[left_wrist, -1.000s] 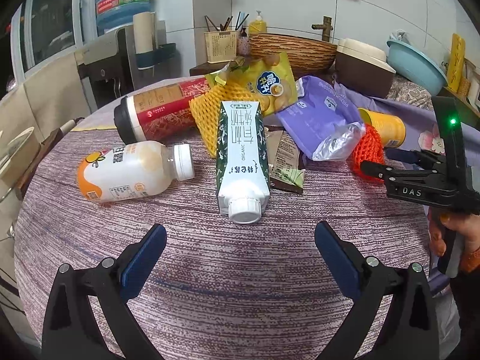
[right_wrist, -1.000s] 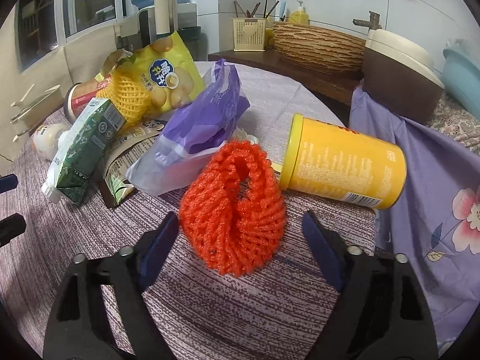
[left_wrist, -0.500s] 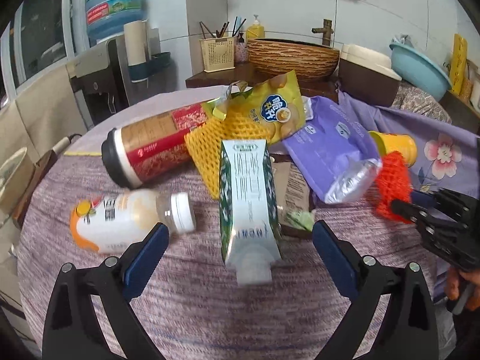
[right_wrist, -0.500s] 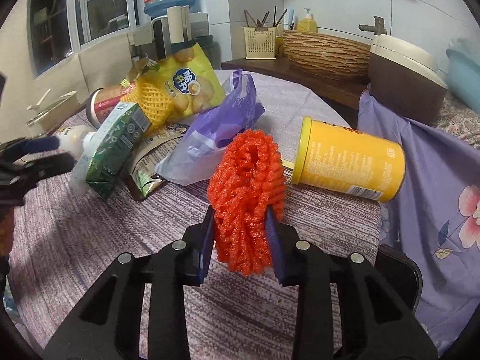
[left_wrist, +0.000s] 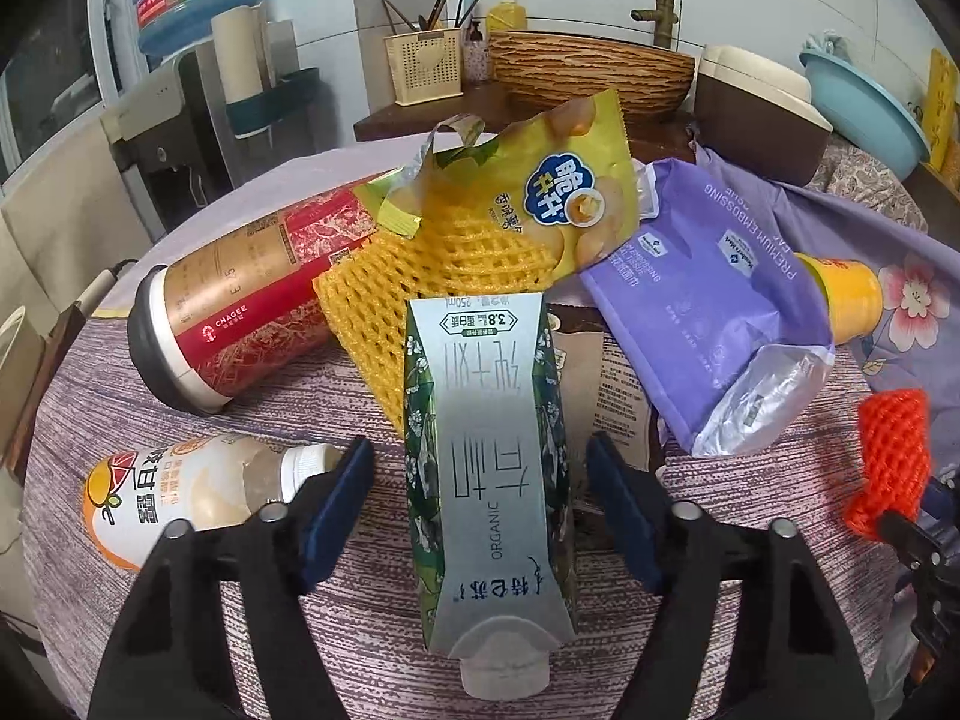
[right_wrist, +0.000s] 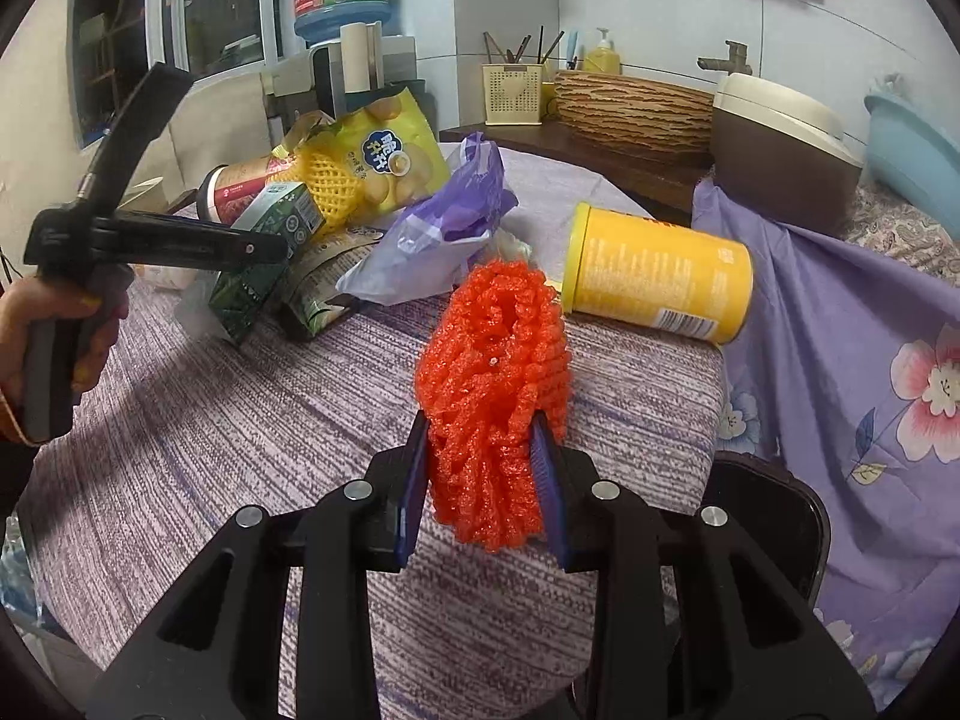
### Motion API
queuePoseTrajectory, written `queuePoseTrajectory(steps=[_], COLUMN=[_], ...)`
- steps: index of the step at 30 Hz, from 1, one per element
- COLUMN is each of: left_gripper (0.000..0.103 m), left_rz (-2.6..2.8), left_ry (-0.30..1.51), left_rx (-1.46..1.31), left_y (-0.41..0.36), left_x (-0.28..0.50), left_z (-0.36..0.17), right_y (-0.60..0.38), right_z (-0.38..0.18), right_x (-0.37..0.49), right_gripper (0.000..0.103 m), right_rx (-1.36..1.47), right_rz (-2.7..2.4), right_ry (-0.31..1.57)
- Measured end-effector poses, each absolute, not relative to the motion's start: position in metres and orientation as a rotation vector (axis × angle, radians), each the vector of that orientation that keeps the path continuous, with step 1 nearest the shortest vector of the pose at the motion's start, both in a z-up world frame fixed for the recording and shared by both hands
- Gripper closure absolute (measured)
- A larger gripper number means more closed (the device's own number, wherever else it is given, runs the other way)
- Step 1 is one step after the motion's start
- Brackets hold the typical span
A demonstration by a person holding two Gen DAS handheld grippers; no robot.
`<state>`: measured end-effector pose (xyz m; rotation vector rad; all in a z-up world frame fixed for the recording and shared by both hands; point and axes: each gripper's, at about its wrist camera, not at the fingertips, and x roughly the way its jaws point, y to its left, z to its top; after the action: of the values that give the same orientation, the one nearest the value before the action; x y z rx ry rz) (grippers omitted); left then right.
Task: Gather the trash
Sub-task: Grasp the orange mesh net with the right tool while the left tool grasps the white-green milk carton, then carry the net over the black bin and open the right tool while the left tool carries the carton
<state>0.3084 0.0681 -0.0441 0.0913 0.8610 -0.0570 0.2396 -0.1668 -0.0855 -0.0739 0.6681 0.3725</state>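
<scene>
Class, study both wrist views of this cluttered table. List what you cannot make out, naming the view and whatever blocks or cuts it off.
- Brown packet, left wrist view: mostly covered by the milk carton and purple bag.
- Yellow can, left wrist view: the purple bag hides most of it.
- Drink bottle, left wrist view: cap partly behind the left gripper, whose jaws are closing.
- Dark bin, right wrist view: inside unseen, behind the right gripper.

Both grippers over the table (right_wrist: 240,396)

The left gripper (left_wrist: 480,504) tilts down, its jaws closing around the carton (left_wrist: 489,480) without touching it yet. The right gripper (right_wrist: 480,480) pinches the orange net (right_wrist: 495,372) at the table's edge.
</scene>
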Motion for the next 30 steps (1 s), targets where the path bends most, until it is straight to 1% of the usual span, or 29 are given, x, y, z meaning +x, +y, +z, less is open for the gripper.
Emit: queuePoseTrajectory(steps=[1,3,9,15,23,30], left_gripper=[0.044,0.051,0.052,0.052,0.052,0.052], left_rz=[-0.05,-0.056,-0.048,-0.086,-0.141,-0.237], left_ry=[0.856,0.847,0.798,0.727,0.634,0.594], left_rx=[0.096,0.084,0.068,-0.001,-0.07,-0.091], left_y=[0.068,0.07,0.074,0.075,0.05,0.008], left_x=[0.307,0.303,0.285,0.245,0.181,0.154], left_z=[-0.045,-0.045,-0.037,-0.019,-0.009,-0.002], right_y=[-0.167,-0.167,-0.173,-0.187,-0.21,-0.255], right_z=[-0.086,-0.087,-0.09,-0.092,-0.103,-0.106], right_x=[0.237,0.233,0.221,0.204,0.173,0.152], right_gripper=[0.07,0.07,0.07,0.07,0.07,0.07], right_rx=[-0.075,-0.072,-0.04,0.027,0.101,0.135], right_rz=[0.371,0.371,0.368,0.362,0.345,0.246], right_ry=[0.665,0.658,0.65,0.628,0.612,0.595])
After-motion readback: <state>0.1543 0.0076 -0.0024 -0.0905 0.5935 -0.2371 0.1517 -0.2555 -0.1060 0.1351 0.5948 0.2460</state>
